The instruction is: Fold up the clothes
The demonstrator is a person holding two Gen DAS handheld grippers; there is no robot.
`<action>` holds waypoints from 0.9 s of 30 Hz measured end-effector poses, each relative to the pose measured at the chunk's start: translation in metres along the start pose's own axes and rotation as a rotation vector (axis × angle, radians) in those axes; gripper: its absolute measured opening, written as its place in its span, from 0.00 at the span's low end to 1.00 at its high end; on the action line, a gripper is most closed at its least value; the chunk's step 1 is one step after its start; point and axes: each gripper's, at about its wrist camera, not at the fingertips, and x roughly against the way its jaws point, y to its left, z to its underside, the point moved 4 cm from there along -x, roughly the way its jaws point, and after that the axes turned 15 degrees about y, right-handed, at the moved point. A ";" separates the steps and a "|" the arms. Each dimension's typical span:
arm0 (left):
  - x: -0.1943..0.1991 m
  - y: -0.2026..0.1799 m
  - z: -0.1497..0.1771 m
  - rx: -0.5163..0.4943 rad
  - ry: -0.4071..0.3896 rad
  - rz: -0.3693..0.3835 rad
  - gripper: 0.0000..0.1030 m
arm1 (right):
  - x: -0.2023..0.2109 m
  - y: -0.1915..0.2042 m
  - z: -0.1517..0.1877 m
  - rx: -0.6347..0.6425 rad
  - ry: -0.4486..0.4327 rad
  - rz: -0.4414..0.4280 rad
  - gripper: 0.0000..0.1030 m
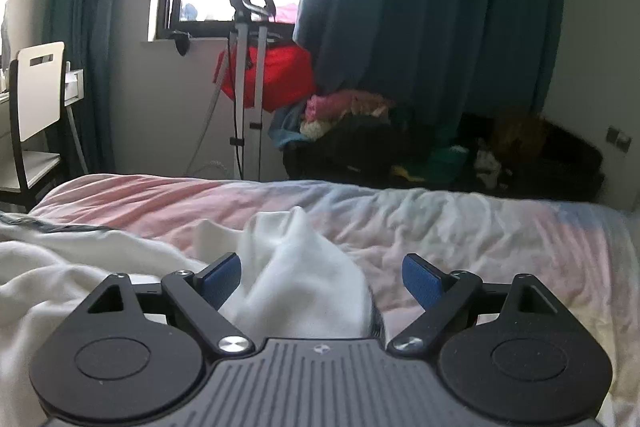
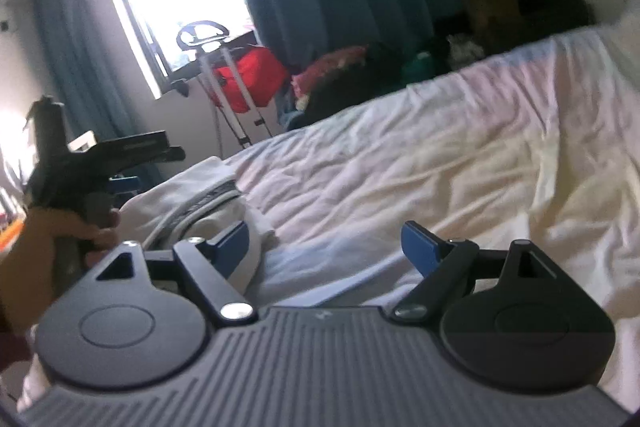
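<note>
A white garment [image 1: 296, 267] lies crumpled on the bed, a raised fold of it standing between the fingers of my left gripper [image 1: 322, 281]. The left gripper is open, its blue pads apart and not pressing the cloth. In the right wrist view the same white garment [image 2: 192, 203], with a grey ribbed edge, lies at the left of the bed. My right gripper [image 2: 326, 247] is open and empty, just right of the garment over the bare sheet. The left gripper in a hand [image 2: 120, 183] shows at the left of that view.
The bed has a wrinkled pink and pale sheet [image 1: 460, 227]. Beyond it are a chair [image 1: 36, 107], a metal stand [image 1: 250, 87] with a red bag [image 1: 280, 79], a pile of clothes on dark luggage [image 1: 380, 135], blue curtains and a bright window.
</note>
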 end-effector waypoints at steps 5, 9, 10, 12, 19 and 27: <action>-0.040 -0.014 -0.010 -0.001 0.063 -0.055 0.87 | -0.022 -0.021 -0.004 -0.050 0.005 0.048 0.83; -0.067 -0.019 -0.015 -0.023 0.095 -0.099 0.84 | -0.037 -0.033 -0.006 -0.085 0.024 0.039 0.83; -0.072 -0.020 -0.016 -0.026 0.102 -0.109 0.81 | -0.041 -0.035 -0.005 -0.088 0.031 0.037 0.83; -0.081 -0.022 -0.018 -0.031 0.121 -0.134 0.76 | -0.047 -0.038 -0.005 -0.095 0.044 0.034 0.83; -0.077 -0.027 -0.007 -0.085 0.148 -0.199 0.11 | -0.049 -0.035 -0.004 -0.087 0.050 0.018 0.83; 0.024 -0.033 0.005 -0.150 -0.012 -0.136 0.03 | -0.044 -0.033 -0.003 -0.083 0.043 0.000 0.83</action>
